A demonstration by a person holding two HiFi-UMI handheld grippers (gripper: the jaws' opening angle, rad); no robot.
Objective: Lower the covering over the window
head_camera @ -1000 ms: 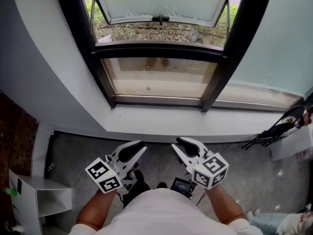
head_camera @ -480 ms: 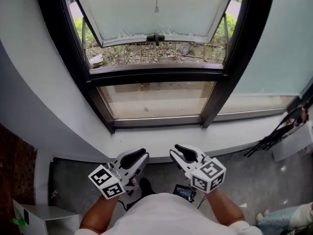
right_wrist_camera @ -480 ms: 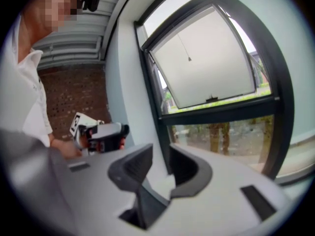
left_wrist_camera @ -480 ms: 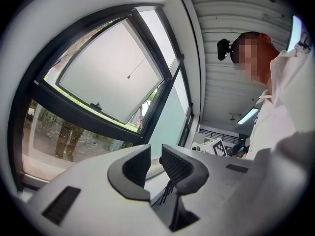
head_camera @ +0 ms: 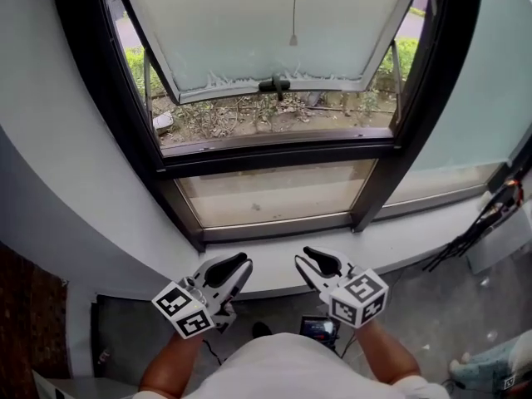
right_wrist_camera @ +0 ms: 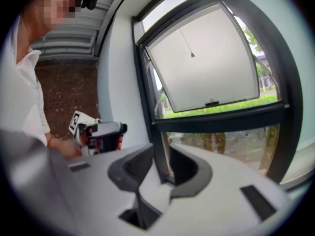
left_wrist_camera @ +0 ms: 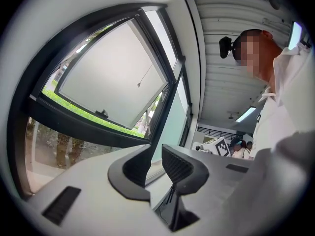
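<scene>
The grey wall [head_camera: 75,181] borders the window [head_camera: 274,152] on the left. The left claw [head_camera: 235,271] is held low, in front of the white sill [head_camera: 399,239] and short of it. In the left gripper view the left claw [left_wrist_camera: 156,156] is released: the two jaws stand apart and nothing lies between them.

The window's upper sash [head_camera: 266,23] has a frosted pane and is tilted outward, with a black handle [head_camera: 274,84] on its lower edge. A thin pull cord [head_camera: 293,7] hangs in front of the pane at top centre and ends in a small weight. It is well apart from both claws. The covering itself cannot be made out in any view.

The right claw [head_camera: 309,264] is held beside the left one at the same height. In the right gripper view the right claw [right_wrist_camera: 160,156] is also released and holds nothing. Black cables [head_camera: 465,235] lie at the sill's right end.
</scene>
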